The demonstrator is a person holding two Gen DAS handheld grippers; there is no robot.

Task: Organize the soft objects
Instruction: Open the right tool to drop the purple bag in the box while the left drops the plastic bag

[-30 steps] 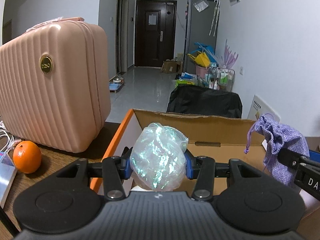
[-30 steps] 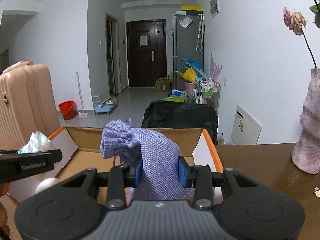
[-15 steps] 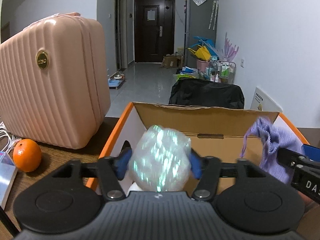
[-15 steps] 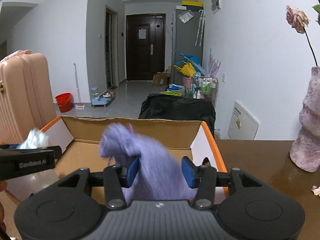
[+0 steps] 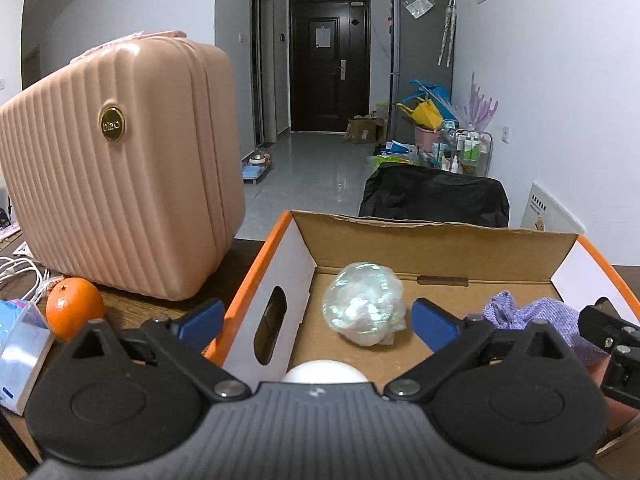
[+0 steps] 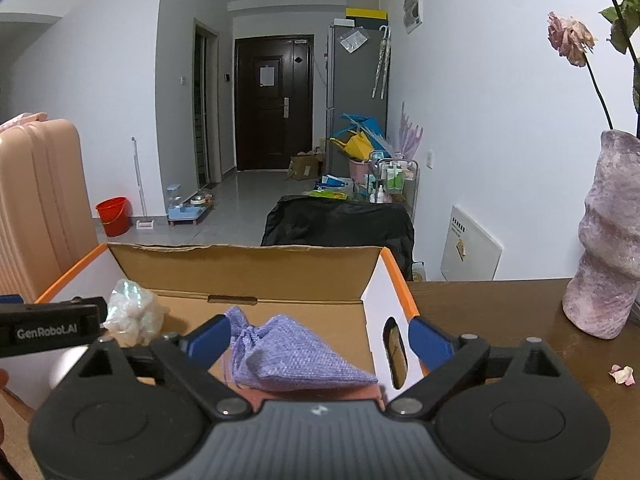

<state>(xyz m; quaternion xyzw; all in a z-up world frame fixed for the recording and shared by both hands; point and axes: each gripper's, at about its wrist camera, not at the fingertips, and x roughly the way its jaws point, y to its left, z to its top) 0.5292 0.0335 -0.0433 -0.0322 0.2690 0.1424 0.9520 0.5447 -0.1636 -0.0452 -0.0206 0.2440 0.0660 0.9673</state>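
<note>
Left wrist: iridescent bag (image 5: pixel 365 305) between opening jaws.

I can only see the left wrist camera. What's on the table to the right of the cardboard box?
Observer: A mottled pink vase stands on the table, holding a wilted rose.
Operator: Where's the purple pouch lying?
Observer: The purple drawstring pouch lies in the cardboard box, between the right tongs, whose jaws are opening, not gripping it.
Operator: Anything behind the pink suitcase?
Observer: A red bucket sits on the floor.
</note>
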